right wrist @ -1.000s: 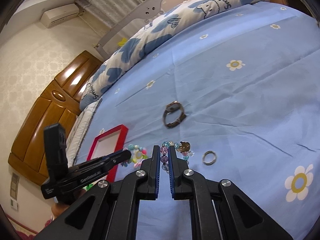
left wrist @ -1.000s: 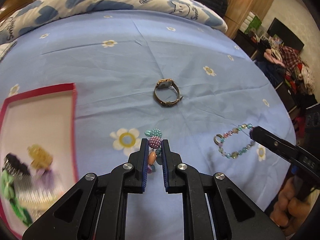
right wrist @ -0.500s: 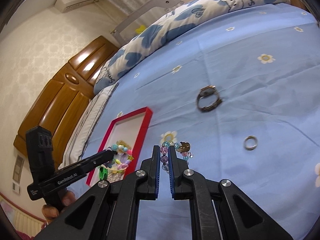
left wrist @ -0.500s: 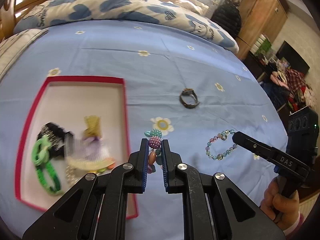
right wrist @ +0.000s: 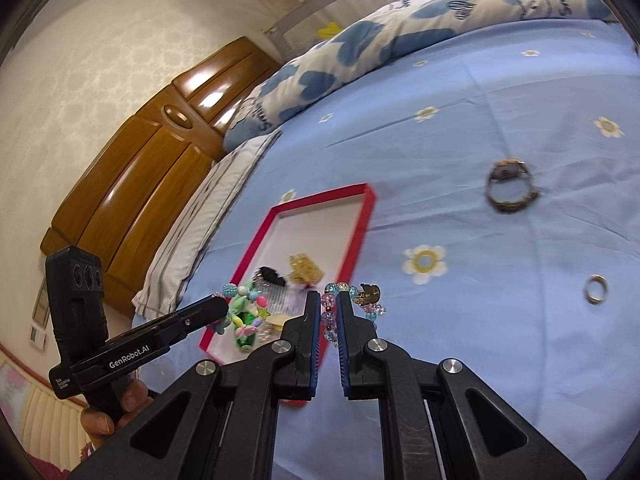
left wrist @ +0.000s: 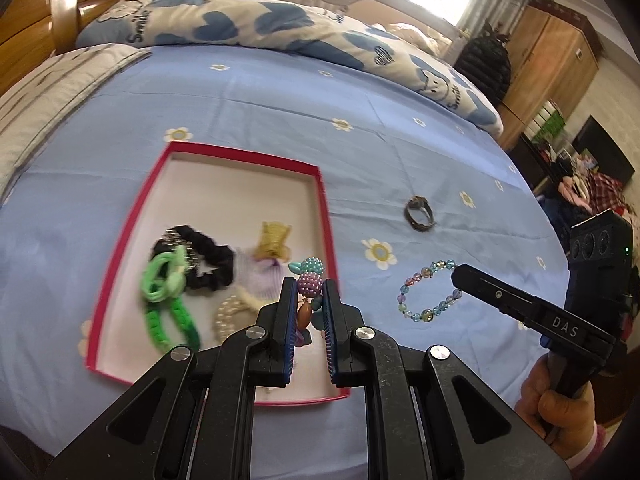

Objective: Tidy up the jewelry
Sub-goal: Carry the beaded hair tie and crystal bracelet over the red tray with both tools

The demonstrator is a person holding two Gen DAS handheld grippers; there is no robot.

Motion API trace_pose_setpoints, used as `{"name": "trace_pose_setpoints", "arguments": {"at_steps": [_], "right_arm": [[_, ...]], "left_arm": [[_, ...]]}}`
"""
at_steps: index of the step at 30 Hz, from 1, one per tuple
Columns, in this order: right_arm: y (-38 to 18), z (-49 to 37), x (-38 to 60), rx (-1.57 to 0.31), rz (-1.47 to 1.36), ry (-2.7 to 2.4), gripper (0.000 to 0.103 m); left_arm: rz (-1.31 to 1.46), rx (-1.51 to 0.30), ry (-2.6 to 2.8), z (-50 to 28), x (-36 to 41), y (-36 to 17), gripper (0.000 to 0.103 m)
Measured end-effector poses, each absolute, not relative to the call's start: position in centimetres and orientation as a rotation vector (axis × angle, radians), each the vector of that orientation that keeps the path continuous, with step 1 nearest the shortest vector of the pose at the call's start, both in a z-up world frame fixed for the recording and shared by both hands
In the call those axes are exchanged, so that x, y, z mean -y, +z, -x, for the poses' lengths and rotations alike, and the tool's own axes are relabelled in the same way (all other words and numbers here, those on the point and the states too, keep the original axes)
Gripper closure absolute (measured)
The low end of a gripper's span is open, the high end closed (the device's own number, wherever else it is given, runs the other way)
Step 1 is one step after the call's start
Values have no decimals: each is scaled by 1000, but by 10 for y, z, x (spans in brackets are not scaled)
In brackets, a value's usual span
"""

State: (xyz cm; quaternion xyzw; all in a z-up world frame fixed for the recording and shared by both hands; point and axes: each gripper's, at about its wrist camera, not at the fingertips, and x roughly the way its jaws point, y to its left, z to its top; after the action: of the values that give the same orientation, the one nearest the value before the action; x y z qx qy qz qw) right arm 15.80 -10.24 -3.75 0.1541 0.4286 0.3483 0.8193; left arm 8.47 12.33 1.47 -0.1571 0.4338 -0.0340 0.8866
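Bed: blue sheet (left wrist: 280, 128), red tray (left wrist: 320, 200).
Left gripper (left wrist: 307, 304): fingers pinch chunky bracelet (left wrist: 310, 280); may snag.
Right gripper (right wrist: 329, 312): fingers clamp crystal bracelet (right wrist: 362, 296), probably loosely; could drop short.

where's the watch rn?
The watch lies on the blue sheet, right of the red tray and beyond both grippers; in the right wrist view it's upper right.

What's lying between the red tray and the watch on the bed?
Nothing but bare blue sheet with a printed daisy between the red tray and watch, seen in the left wrist view.
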Motion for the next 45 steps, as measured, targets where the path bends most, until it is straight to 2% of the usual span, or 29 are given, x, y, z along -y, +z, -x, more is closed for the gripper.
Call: {"name": "trace_pose_setpoints", "arguments": {"at_steps": [29,45], "right_arm": [[-47,-136,-20,-994,-190,970,96],[-94,-163,-15,-1085,-152,859,96]], "left_arm": [[427,-902,54,-63,-200,-2,92],[452,-1006,126,-71,-220,-55,92]]}}
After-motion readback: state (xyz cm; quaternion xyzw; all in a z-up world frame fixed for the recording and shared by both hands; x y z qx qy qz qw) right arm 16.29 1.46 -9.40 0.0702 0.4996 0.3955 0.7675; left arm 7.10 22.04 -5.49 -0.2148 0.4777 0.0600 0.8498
